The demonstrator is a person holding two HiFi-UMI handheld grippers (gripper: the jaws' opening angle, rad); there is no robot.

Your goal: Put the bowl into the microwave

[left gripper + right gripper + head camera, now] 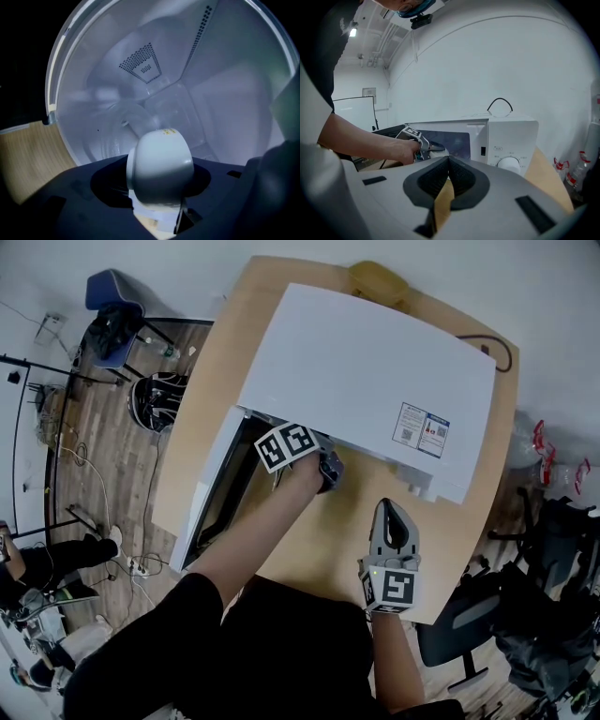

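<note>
Bearing the white microwave (pixel 366 381), a wooden table (pixel 204 413) over plank flooring (pixel 103 432).

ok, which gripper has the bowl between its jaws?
The left gripper, reaching into the open microwave, with the white bowl between its jaws. The right gripper is outside over the table, jaws together on nothing.

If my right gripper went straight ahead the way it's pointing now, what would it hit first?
Probably the microwave: the right gripper aims at its front, left of the dial. It tilts slightly down, so it might touch the table first; depth is unclear.
</note>
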